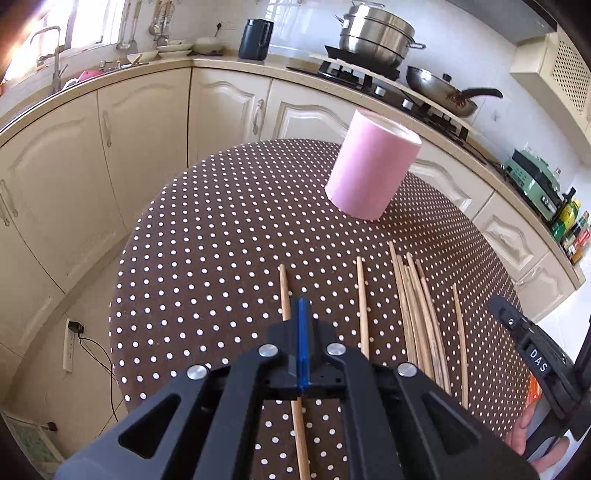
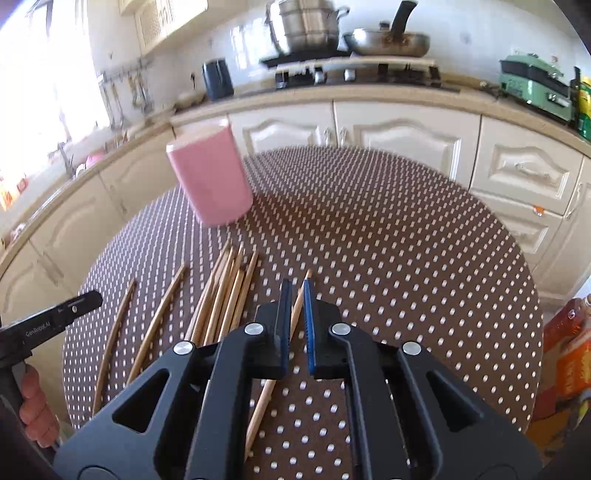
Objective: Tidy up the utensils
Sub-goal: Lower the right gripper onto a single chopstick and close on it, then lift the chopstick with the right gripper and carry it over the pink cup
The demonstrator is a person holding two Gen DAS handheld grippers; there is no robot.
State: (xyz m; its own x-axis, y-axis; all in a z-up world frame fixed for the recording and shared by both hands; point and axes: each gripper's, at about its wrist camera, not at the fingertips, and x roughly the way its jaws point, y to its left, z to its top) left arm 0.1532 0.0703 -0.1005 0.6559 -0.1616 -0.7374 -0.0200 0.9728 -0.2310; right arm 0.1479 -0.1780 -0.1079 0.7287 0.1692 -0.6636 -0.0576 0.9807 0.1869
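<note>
A pink cup stands upright at the far side of a round brown polka-dot table. Several wooden chopsticks lie loose on the near half. My left gripper is shut, its blue pads pressed flat together. One chopstick runs beneath its left finger, and I see nothing between the pads. My right gripper is closed on a single chopstick. That chopstick slants across the narrow gap and touches both pads.
Cream cabinets and a countertop curve around the table's far side. On the counter are a stove with a steel pot and a pan, a dark kettle and a green appliance. An orange package sits at the table's right edge.
</note>
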